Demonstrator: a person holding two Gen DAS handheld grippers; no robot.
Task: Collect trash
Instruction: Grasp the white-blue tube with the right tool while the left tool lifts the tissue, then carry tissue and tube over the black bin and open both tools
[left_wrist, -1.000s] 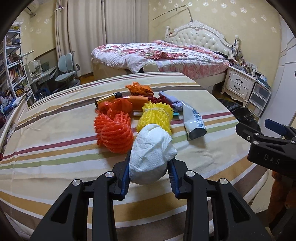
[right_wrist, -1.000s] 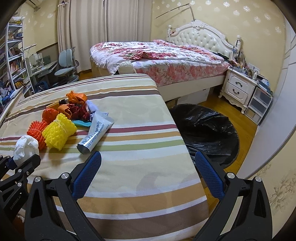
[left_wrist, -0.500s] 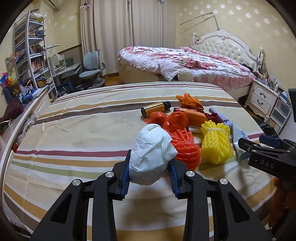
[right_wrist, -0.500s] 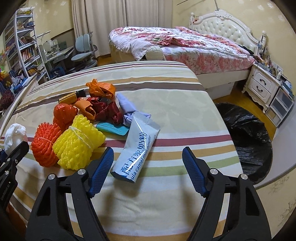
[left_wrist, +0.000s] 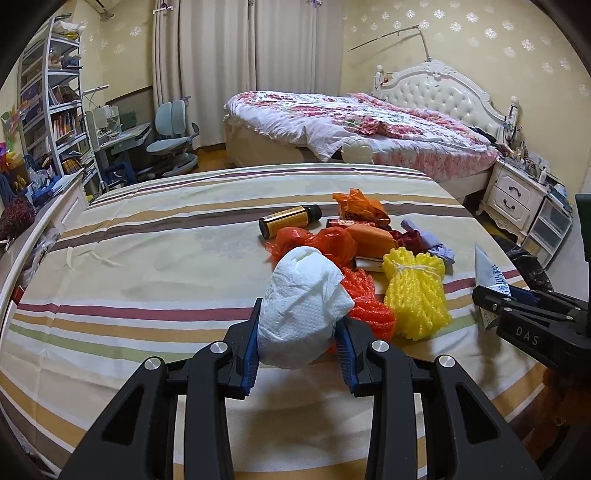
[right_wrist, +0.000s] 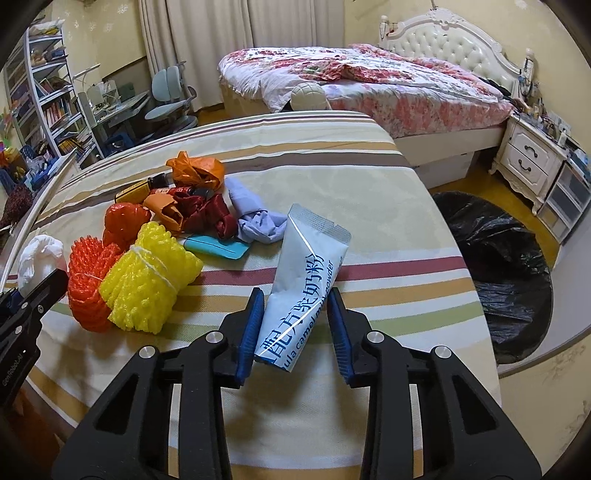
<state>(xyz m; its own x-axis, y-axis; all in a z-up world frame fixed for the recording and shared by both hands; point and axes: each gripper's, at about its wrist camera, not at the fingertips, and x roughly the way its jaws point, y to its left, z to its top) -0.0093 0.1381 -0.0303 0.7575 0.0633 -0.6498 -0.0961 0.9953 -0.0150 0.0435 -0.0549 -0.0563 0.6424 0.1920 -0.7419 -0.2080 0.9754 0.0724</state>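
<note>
My left gripper (left_wrist: 299, 332) is shut on a crumpled white tissue (left_wrist: 299, 302) and holds it over the striped cloth (left_wrist: 147, 258). The right gripper (right_wrist: 295, 325) has its jaws closing on a white and blue powder pouch (right_wrist: 310, 266). Both pads touch the pouch's near end, and the pouch is creased. The pouch's far end rests on the cloth. A trash pile lies left of it: a yellow foam net (right_wrist: 147, 280), an orange foam net (right_wrist: 85, 288), a brown bottle (left_wrist: 288, 219), orange bags and a purple wrapper (right_wrist: 255, 218).
A black trash bag (right_wrist: 498, 258) lies open on the floor to the right of the striped surface. Behind it stand a floral bed (right_wrist: 369, 81) and a white nightstand (right_wrist: 532, 162). Shelves and a desk chair fill the left side.
The right gripper came in over the pouch and its wide jaws closed onto it. The left gripper swung left, away from the trash bag, with the tissue still held.
</note>
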